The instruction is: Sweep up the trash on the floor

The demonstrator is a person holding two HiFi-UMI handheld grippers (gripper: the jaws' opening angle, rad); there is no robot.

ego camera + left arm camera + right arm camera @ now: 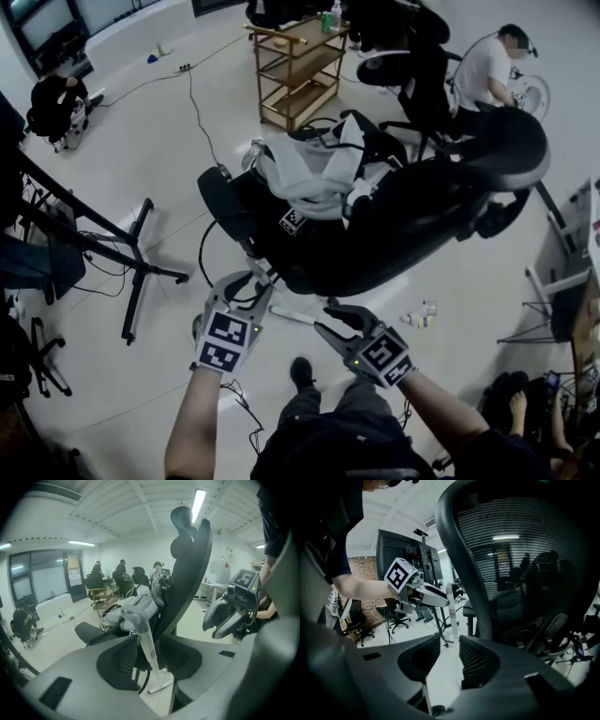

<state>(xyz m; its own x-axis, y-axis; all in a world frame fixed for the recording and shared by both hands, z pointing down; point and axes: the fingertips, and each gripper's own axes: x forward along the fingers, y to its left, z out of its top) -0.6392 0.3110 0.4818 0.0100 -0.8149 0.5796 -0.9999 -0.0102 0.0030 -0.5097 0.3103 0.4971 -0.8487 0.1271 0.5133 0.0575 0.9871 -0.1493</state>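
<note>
While the head view shows trash (419,315) — left claw (150,665) frames a handle (143,627).

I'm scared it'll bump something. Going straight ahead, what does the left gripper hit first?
Probably the white handle, standing ahead of the left gripper, in line with its open jaws; the black chair is behind. Depth is unclear.

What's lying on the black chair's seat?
A grey-white jacket is heaped on the chair. It covers most of the seat, so anything beneath it cannot be seen.
</note>
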